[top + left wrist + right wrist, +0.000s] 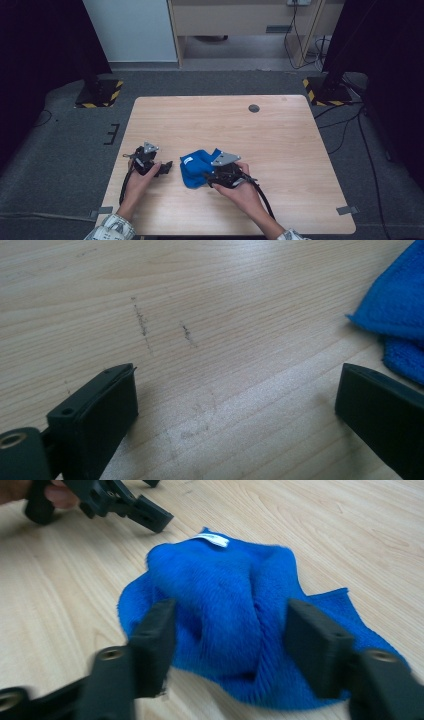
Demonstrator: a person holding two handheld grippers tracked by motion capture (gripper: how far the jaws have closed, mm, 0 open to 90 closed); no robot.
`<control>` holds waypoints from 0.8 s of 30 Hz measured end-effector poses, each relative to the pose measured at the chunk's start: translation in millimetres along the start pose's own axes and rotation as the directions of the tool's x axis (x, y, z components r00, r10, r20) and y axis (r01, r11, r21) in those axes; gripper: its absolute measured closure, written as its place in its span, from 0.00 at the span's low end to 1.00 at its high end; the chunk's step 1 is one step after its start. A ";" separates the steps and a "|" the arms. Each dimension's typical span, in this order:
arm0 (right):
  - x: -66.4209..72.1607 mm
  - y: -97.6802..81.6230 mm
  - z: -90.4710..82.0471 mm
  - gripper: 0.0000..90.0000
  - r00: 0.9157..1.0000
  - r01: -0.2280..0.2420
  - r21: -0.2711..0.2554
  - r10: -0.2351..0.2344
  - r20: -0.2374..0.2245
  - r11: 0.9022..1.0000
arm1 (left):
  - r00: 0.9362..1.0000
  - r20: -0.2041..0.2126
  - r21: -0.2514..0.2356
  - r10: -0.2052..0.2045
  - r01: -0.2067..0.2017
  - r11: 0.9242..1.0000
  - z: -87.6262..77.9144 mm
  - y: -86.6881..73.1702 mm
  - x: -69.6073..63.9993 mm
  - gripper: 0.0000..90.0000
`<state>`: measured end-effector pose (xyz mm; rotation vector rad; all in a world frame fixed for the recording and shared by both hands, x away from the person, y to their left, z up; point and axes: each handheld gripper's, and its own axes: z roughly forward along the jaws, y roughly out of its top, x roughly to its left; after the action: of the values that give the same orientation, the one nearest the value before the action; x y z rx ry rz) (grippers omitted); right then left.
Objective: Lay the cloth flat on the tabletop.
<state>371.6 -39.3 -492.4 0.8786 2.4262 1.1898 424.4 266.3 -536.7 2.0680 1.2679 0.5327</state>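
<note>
A crumpled blue cloth [196, 167] with a small white tag lies near the front middle of the wooden table [225, 120]. My right gripper [212, 177] sits at the cloth's right edge. In the right gripper view its jaws [232, 615] stand apart on either side of a raised fold of the cloth [225, 595], and the pads do not press on it. My left gripper [167, 167] rests just left of the cloth, pointing toward it. In the left gripper view its jaws [235, 395] are wide open over bare wood, with the cloth's edge [400, 305] at the far right.
A small dark round hole [254, 108] marks the table's far side. Two stands with yellow-and-black striped bases [100, 92] [325, 90] flank the far corners on the carpet. Cables run along the floor at the right.
</note>
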 end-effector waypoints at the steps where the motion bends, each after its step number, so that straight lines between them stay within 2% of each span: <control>1: -2.2 0.5 -4.1 0.37 1.000 0.000 -0.004 0.000 -0.013 1.000 | 1.000 -0.003 -0.003 0.001 -0.001 1.000 -0.7 0.3 0.0 0.05; 2: -6.7 1.3 -13.2 0.34 1.000 0.014 -0.024 -0.014 -0.008 1.000 | 1.000 -0.007 -0.006 0.003 -0.003 1.000 -1.2 0.6 -0.2 0.08; 5: -13.9 2.8 -20.8 0.32 1.000 0.012 -0.033 -0.012 -0.009 0.999 | 1.000 -0.018 -0.031 0.007 -0.007 0.999 -6.3 3.3 -0.1 0.11; 8: -29.3 7.0 -29.2 0.41 1.000 0.002 -0.044 -0.001 0.016 0.999 | 1.000 -0.008 -0.064 -0.006 0.006 0.998 -12.6 7.1 -1.6 0.16; 9: -37.2 9.3 -30.6 0.46 0.999 -0.004 -0.042 0.005 0.034 0.999 | 1.000 -0.004 -0.071 -0.007 0.007 0.997 -13.8 8.0 -2.3 0.17; 12: -54.8 14.0 -28.9 0.58 0.998 -0.012 -0.030 0.014 0.067 0.999 | 1.000 0.024 -0.092 -0.011 0.013 0.996 -17.0 11.7 -7.1 0.21; 13: -61.4 15.9 -25.5 0.64 0.996 -0.011 -0.019 0.012 0.083 1.000 | 1.000 0.028 -0.094 -0.004 0.007 0.996 -17.4 12.8 -9.0 0.22; 17: -75.8 19.6 -7.9 0.73 0.995 -0.013 0.024 0.010 0.099 1.000 | 0.999 0.047 -0.096 0.006 -0.002 0.995 -17.0 15.7 -16.0 0.23; 21: -81.3 21.7 17.2 0.80 0.994 0.006 0.075 -0.014 0.105 0.997 | 0.997 0.078 -0.097 0.003 0.005 0.995 -15.8 18.2 -21.0 0.24; 24: -84.5 22.8 35.7 0.82 0.995 0.007 0.104 -0.017 0.101 0.995 | 0.997 0.081 -0.092 0.016 -0.009 0.996 -14.3 19.0 -24.5 0.24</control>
<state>463.5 -61.0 -496.3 0.9295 2.4254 0.9977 416.3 242.7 -513.3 2.0018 1.1631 0.4979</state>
